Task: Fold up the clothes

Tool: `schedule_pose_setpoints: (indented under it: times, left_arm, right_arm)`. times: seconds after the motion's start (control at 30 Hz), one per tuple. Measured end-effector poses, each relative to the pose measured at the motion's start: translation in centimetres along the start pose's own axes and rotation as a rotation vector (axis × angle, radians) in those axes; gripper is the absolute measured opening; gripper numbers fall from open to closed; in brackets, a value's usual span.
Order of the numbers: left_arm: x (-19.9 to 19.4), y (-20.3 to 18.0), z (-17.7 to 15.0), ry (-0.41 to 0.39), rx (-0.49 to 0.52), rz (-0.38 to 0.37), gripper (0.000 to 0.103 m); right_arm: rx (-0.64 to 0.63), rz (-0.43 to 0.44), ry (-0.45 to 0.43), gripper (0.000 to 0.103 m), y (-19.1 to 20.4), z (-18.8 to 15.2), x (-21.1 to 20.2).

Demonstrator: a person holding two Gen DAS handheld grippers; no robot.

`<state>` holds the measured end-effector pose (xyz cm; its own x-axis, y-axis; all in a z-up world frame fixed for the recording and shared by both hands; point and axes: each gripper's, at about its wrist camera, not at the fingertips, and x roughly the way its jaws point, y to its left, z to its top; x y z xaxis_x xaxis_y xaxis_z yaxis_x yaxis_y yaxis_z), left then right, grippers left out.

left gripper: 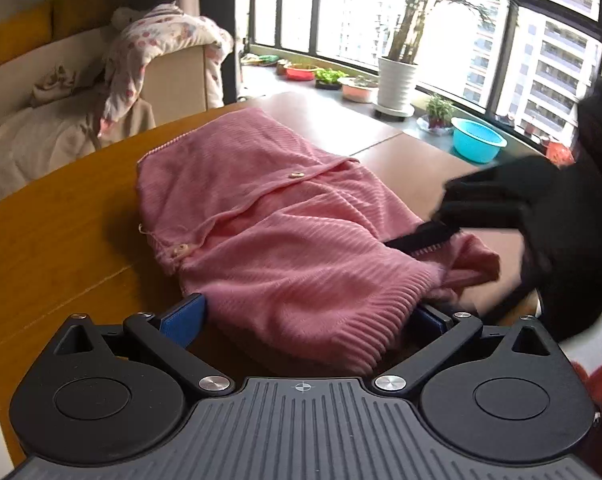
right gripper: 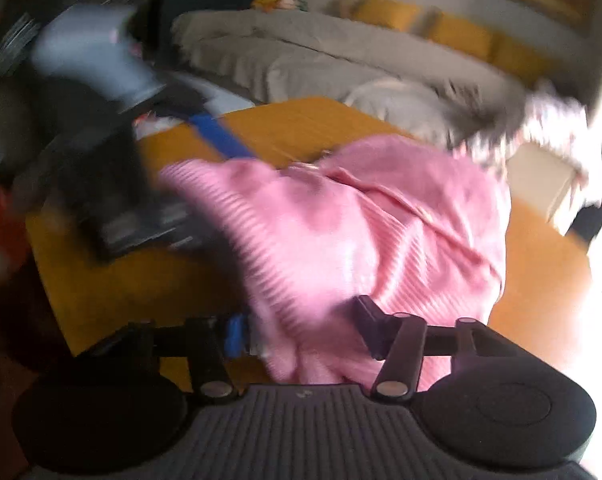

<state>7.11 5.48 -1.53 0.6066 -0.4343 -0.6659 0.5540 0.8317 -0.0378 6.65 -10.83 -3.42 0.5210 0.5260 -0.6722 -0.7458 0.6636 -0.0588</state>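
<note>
The ribbed hem of the pink cardigan (left gripper: 301,280) lies closest, bunched between the spread fingers of the left tongs (left gripper: 313,320); the blue pads stand wide on either side of the knit and do not appear to press it, so this pair looks set to take hold rather than holding already. The cardigan itself sits roughly in the middle of the wooden table (left gripper: 61,220), half folded, its button band running diagonally across the top layer. From the right side, the right tongs (left gripper: 417,240) reach in over the near right corner of the garment, a dark finger lying on the fabric. In the blurred right wrist view, pink knit fills the gap between the fingers of the right tongs (right gripper: 301,332), which stand partly spread; whether they actually pinch the cloth I cannot tell through the blur. Both pairs being at the same near edge suggests the hem is about to be lifted and carried over toward the far side. A blue basin (left gripper: 479,144) and a potted plant (left gripper: 397,80) stand by the window beyond.
</note>
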Motion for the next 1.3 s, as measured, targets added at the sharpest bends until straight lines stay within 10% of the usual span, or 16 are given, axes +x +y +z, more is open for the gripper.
schedule_pose_setpoints:
  times: [0.33,0.57,0.77,0.83,0.93,1.3]
  left_arm:
    - [-0.1,-1.6,-1.3,0.029,0.205,0.057,0.103]
    - [1.5,0.0,1.2,-0.016,0.019,-0.003,0.103]
    - [2.0,1.2,2.2,-0.032,-0.128,-0.104,0.103]
    - [2.1,1.5,2.2,-0.035,-0.144,-0.113,0.103]
    - [1.8,1.8,1.8,-0.028,-0.159,-0.14,0.103]
    - [-1.2,7.8,2.6,-0.194,-0.406,-0.174,0.093]
  right_arm:
    - [0.243,0.112,0.021,0.053,-4.0,-0.1,0.3]
    - [-0.139,-0.091,-0.042,0.084,1.6,-1.6,-3.2]
    - [-0.388,-0.333,-0.093,0.084,5.1,-3.4,-2.2]
    - [-0.436,-0.378,-0.089,0.077,4.8,-3.4,-1.0]
    - [-0.484,-0.35,-0.02,0.034,4.1,-3.0,0.2]
    - [-0.739,-0.326,0.14,0.021,4.7,-3.1,-3.6]
